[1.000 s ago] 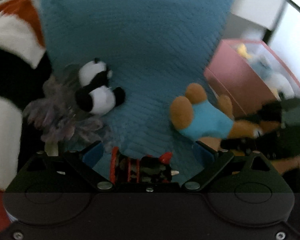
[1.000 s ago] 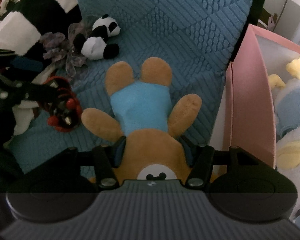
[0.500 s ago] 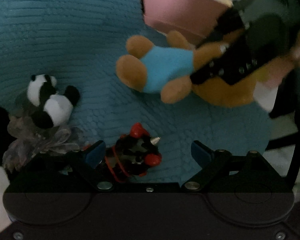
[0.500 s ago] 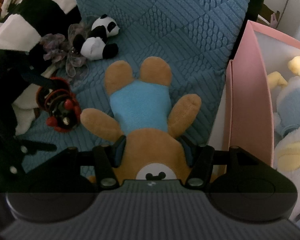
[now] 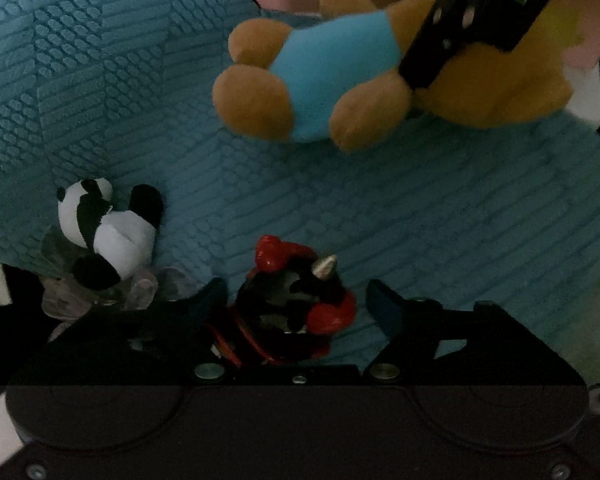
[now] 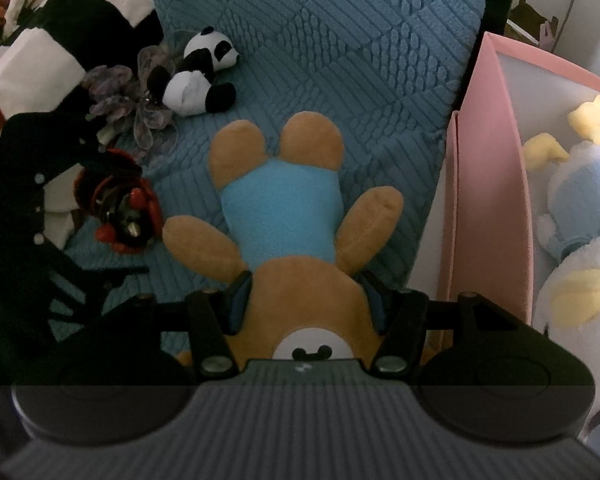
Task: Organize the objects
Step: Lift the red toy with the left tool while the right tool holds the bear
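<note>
Item in hand: a brown plush bear in a light-blue shirt [image 6: 278, 216], lying on its back on the teal quilted blanket [image 6: 340, 40], feet pointing away, head nearest the right gripper [image 6: 306, 302], whose blue-padded tongs are pressing in on both sides of the head, so it is holding the bear. Second item: a small black-and-red figure toy with a silver horn [image 5: 296, 300], resting on the same blanket; the left gripper [image 5: 298, 304] is standing over it with the toy between its tongs, which have just been closing. One tong is sitting at the toy's edge while a gap is showing at the other, so the grasp is judged not yet made. Nearby: a small black-and-white plush panda [image 6: 198, 76] lying on a greyish gauzy fabric flower [image 6: 136, 108], just beside the left gripper. Destination, by judgement: the pink-walled storage box [image 6: 492, 200] at the blanket's edge, already containing pale blue and white plush toys [image 6: 580, 240]. Step in hand: securing both toys. Next move is calling for the left tongs closing fully on the figure, then lifting each toy clear and over the box wall.
</note>
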Motion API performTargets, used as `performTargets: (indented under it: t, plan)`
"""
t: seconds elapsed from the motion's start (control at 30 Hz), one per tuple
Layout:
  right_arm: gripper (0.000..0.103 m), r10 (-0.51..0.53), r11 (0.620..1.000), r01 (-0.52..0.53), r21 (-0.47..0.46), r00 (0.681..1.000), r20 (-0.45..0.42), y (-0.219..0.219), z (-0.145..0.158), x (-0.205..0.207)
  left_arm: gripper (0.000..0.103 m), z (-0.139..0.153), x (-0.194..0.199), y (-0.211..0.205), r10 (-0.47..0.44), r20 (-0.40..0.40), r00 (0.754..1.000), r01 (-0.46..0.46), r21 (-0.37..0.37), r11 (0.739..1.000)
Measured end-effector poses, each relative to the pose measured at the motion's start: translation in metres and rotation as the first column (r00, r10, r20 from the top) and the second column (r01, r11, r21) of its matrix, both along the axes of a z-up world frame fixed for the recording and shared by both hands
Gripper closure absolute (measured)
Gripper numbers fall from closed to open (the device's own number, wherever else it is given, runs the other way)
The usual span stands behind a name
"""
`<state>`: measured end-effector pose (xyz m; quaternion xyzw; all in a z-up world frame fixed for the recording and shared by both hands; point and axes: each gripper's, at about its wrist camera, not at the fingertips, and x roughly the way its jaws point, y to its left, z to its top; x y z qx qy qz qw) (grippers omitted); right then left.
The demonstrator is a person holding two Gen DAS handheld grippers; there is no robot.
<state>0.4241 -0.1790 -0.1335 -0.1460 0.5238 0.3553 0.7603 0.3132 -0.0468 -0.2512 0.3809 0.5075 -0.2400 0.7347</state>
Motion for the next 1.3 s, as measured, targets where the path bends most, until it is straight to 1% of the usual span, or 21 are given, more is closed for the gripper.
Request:
performTargets:
  t: [0.07, 0.1, 0.17, 0.33, 0.43, 0.53, 0.6, 0.67, 0.7, 0.8, 0.93, 0.97, 1.07, 1.13, 1.17, 1.23, 1.3]
  plan:
    - [0.044, -0.001, 1.0, 0.001, -0.001, 1.0, 0.001, -0.001, 0.0, -0.001, 0.041, -0.001, 0.0, 0.0, 0.007, 0.004, 1.0, -0.007, 0.016, 1.0]
    - [0.044, -0.002, 1.0, 0.002, -0.001, 1.0, 0.002, -0.001, 0.001, -0.002, 0.044, 0.0, 0.0, 0.0, 0.015, 0.002, 1.0, -0.015, 0.012, 1.0]
    - [0.044, 0.001, 1.0, -0.001, -0.002, 1.0, 0.006, -0.001, 0.002, -0.003, 0.044, 0.002, -0.001, 0.001, 0.032, -0.008, 0.999, -0.032, 0.003, 0.999]
    - [0.044, -0.009, 1.0, 0.009, 0.008, 1.0, -0.008, -0.004, 0.004, -0.006, 0.044, 0.013, -0.001, 0.009, 0.13, -0.003, 0.992, -0.13, -0.062, 0.99]
    - [0.045, -0.027, 0.999, 0.029, 0.033, 0.998, -0.057, -0.009, 0.007, -0.006, 0.045, 0.027, -0.003, 0.019, 0.215, -0.012, 0.976, -0.215, -0.139, 0.967]
    - [0.045, -0.025, 0.999, 0.026, 0.033, 0.998, -0.051, -0.012, 0.016, -0.011, 0.046, 0.041, -0.007, 0.033, 0.328, -0.025, 0.944, -0.324, -0.253, 0.912]
    - [0.045, -0.024, 0.999, 0.026, 0.035, 0.998, -0.061, -0.014, 0.019, -0.013, 0.047, 0.048, -0.013, 0.043, 0.405, -0.049, 0.913, -0.397, -0.336, 0.854]
    - [0.045, -0.019, 0.999, 0.021, 0.032, 0.998, -0.064, -0.016, 0.023, -0.015, 0.047, 0.051, -0.021, 0.05, 0.456, -0.067, 0.888, -0.443, -0.398, 0.803]
    - [0.045, -0.014, 0.999, 0.016, 0.03, 0.998, -0.063, -0.016, 0.024, -0.016, 0.047, 0.052, -0.026, 0.053, 0.486, -0.075, 0.871, -0.467, -0.431, 0.772]
    - [0.045, -0.005, 1.0, 0.006, 0.02, 0.998, -0.061, -0.016, 0.027, -0.022, 0.047, 0.052, -0.034, 0.057, 0.55, -0.101, 0.829, -0.521, -0.495, 0.695]
    - [0.045, -0.011, 1.0, 0.011, 0.007, 0.998, -0.059, -0.016, 0.028, -0.029, 0.047, 0.051, -0.051, 0.06, 0.622, -0.142, 0.77, -0.588, -0.536, 0.605]
    - [0.045, -0.013, 1.0, 0.013, 0.005, 0.998, -0.057, -0.015, 0.029, -0.031, 0.047, 0.048, -0.055, 0.061, 0.644, -0.155, 0.749, -0.609, -0.544, 0.578]
    - [0.045, -0.026, 1.0, 0.027, 0.009, 0.997, -0.066, -0.013, 0.024, -0.037, 0.047, 0.04, -0.065, 0.06, 0.688, -0.17, 0.706, -0.646, -0.553, 0.527]
    - [0.045, -0.041, 0.999, 0.042, 0.005, 0.997, -0.072, -0.011, 0.017, -0.041, 0.05, 0.036, -0.068, 0.058, 0.707, -0.163, 0.688, -0.659, -0.549, 0.514]
    - [0.045, -0.045, 0.999, 0.045, 0.004, 0.996, -0.076, -0.01, 0.014, -0.043, 0.05, 0.034, -0.07, 0.057, 0.716, -0.163, 0.679, -0.664, -0.552, 0.504]
    - [0.045, -0.065, 0.998, 0.067, 0.019, 0.993, -0.101, -0.01, 0.006, -0.045, 0.05, 0.034, -0.072, 0.059, 0.733, -0.171, 0.659, -0.674, -0.567, 0.473]
    - [0.045, -0.079, 0.996, 0.082, 0.031, 0.993, -0.092, -0.01, 0.004, -0.048, 0.05, 0.034, -0.072, 0.061, 0.741, -0.182, 0.646, -0.678, -0.582, 0.449]
